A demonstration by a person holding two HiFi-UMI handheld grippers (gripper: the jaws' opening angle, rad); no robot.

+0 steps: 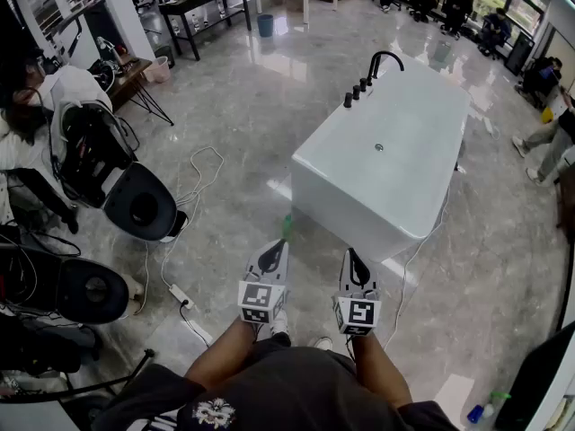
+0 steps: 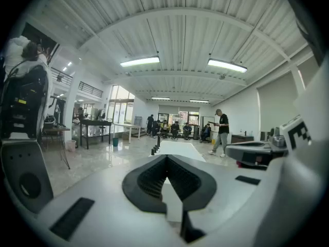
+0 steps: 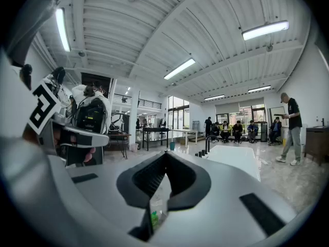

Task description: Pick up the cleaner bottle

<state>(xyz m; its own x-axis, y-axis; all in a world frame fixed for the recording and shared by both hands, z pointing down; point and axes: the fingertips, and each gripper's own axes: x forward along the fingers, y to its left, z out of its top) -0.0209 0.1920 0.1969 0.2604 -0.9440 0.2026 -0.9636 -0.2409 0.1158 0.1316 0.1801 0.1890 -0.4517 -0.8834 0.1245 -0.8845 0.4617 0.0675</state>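
Note:
The cleaner bottle (image 1: pixel 287 227), pale with a green top, stands on the grey floor by the near left corner of a white bathtub (image 1: pixel 386 182). It lies just ahead of my left gripper (image 1: pixel 275 248), whose jaws are shut with nothing between them. My right gripper (image 1: pixel 352 257) is held level beside the left one, its jaws also closed on nothing. In the right gripper view the bottle (image 3: pixel 153 218) shows only as a green speck low behind that gripper (image 3: pixel 165 154). The left gripper view shows its gripper (image 2: pixel 166 158) aimed at the tub (image 2: pixel 182 149); the bottle is hidden there.
The tub carries a black faucet (image 1: pixel 384 58) at its far end. Cables and a power strip (image 1: pixel 180 293) trail over the floor at left, near black round seats (image 1: pixel 142 203). A spray bottle (image 1: pixel 485 409) stands at bottom right. People (image 1: pixel 548 142) are at the far side.

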